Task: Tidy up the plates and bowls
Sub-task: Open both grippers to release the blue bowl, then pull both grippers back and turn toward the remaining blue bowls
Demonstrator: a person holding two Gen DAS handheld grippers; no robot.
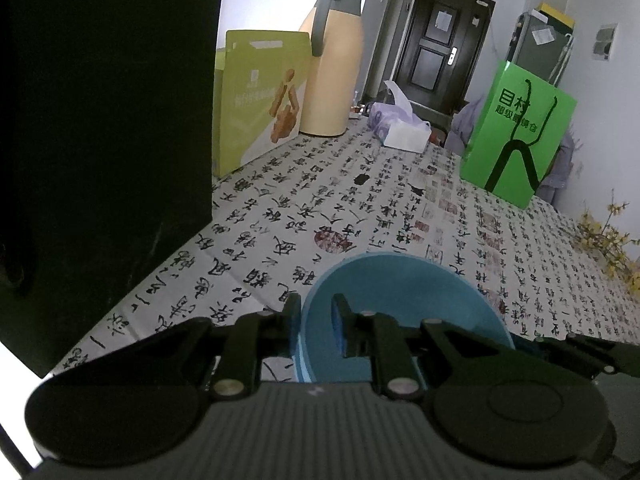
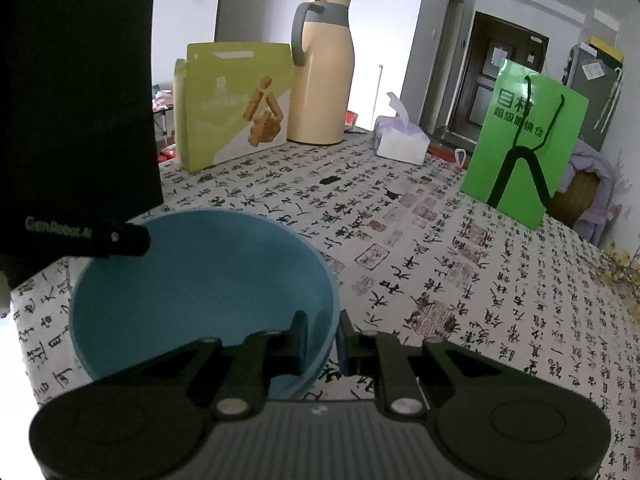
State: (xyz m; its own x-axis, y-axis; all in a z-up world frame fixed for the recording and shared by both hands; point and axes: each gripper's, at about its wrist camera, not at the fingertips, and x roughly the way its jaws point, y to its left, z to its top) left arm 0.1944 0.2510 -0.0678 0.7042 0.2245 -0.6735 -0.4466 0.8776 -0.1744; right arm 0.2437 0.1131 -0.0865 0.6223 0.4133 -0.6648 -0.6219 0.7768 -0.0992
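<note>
Left wrist view, bottom centre: the left claw [image 1: 316, 314] is narrowed onto the near rim of a blue bowl [image 1: 404, 304], one finger outside the wall, the other inside. Right wrist view, lower left: the same bowl [image 2: 200, 280] sits on the worktop [image 2: 480, 280], which wears a calligraphy-print cloth. The right claw [image 2: 322, 330] pinches its rim at the lower centre, one finger inside and one outside. At mid left the left claw's dark finger reaches over the bowl's far left rim. Toward the top of the frame stand a yellow-green box [image 2: 236, 104], a cream jug [image 2: 324, 72], a tissue pack [image 2: 402, 140] and a green bag [image 2: 524, 140].
</note>
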